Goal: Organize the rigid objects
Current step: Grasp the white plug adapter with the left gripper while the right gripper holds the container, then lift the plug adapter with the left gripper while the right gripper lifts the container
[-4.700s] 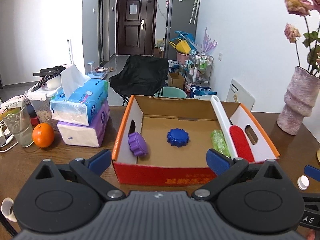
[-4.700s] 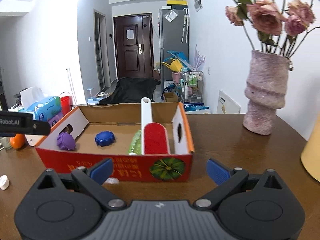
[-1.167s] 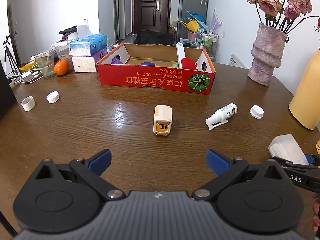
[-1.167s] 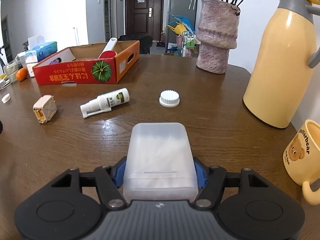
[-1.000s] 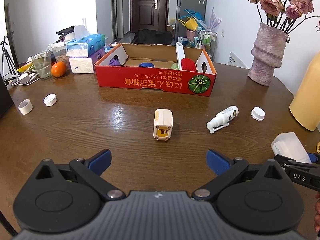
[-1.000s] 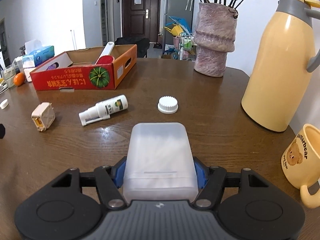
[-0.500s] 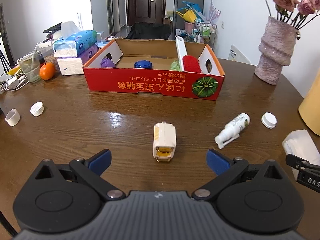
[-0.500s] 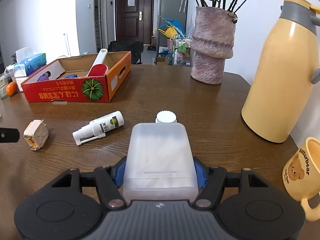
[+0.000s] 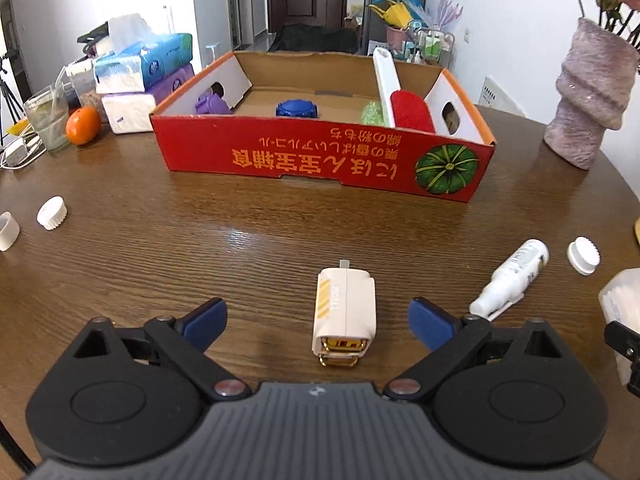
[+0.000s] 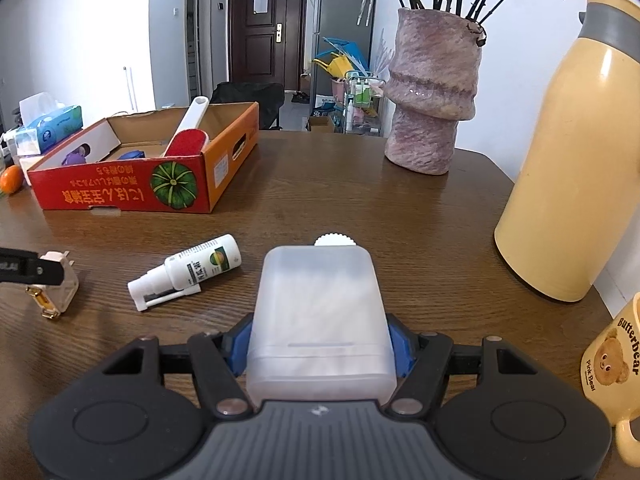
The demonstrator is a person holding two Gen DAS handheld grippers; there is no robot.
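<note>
A cream plug adapter (image 9: pixel 345 312) lies on the wooden table between the blue pads of my left gripper (image 9: pixel 316 322). Its jaws are closing but stand wide, and the pads do not touch the adapter. My right gripper (image 10: pixel 318 346) is shut on a translucent white plastic box (image 10: pixel 318 312), held above the table. The red cardboard box (image 9: pixel 320 160) at the back holds a purple piece (image 9: pixel 210 103), a blue cap (image 9: pixel 296 109), a green item (image 9: pixel 372 112) and a red-and-white brush (image 9: pixel 408 108). A white spray bottle (image 10: pixel 188 272) lies on its side between the two grippers.
A pink vase (image 10: pixel 430 100) and a yellow thermos (image 10: pixel 576 152) stand at the right, a bear mug (image 10: pixel 616 368) at the near right. White caps (image 9: pixel 52 212) (image 9: pixel 583 256) lie loose on the table. Tissue packs (image 9: pixel 140 80), an orange (image 9: pixel 83 125) and a glass (image 9: pixel 48 116) crowd the far left.
My left gripper has come forward and down over the adapter, which now sits between its pads. The right gripper has moved forward a little with the plastic box still in its grip.
</note>
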